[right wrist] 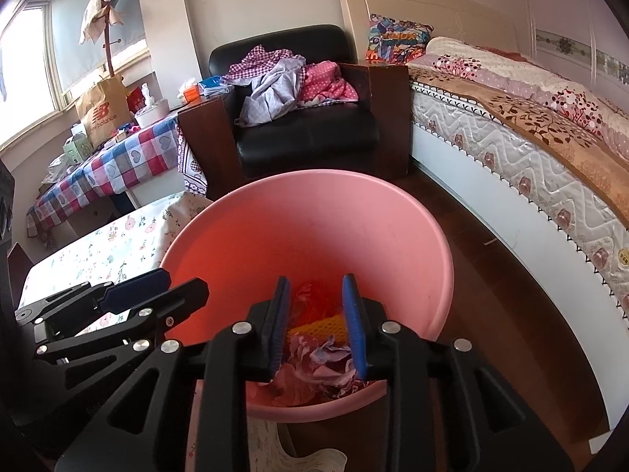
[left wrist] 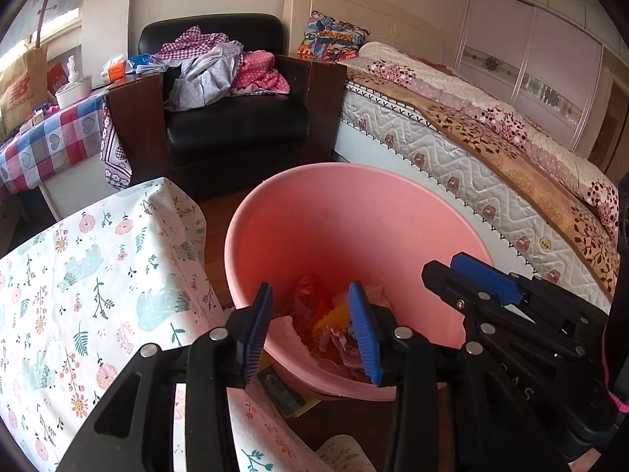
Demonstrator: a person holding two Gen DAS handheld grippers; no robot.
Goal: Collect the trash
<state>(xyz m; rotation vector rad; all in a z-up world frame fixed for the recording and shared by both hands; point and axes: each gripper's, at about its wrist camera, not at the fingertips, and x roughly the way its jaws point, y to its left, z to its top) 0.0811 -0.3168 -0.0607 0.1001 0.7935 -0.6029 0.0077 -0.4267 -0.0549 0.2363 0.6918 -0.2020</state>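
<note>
A pink bin (left wrist: 354, 220) stands on the floor below both grippers, seen too in the right wrist view (right wrist: 314, 216). At its bottom lies trash: crumpled pink and purple paper (right wrist: 322, 358), a yellow foam net (right wrist: 326, 326) and a red wrapper (left wrist: 310, 295). My left gripper (left wrist: 310, 295) hangs over the bin's near-left rim, open, with nothing between its blue pads. My right gripper (right wrist: 314, 287) hangs over the near rim, its jaws apart and holding nothing. Each gripper shows in the other's view: the right gripper (left wrist: 452, 269) and the left gripper (right wrist: 184, 280).
A table with a floral cloth (left wrist: 98, 275) touches the bin's left side. A bed (left wrist: 491, 149) runs along the right. Behind the bin is a black armchair (left wrist: 236, 126) piled with clothes, then a checked-cloth table (left wrist: 51, 137). A small packet (left wrist: 287, 393) lies by the bin's base.
</note>
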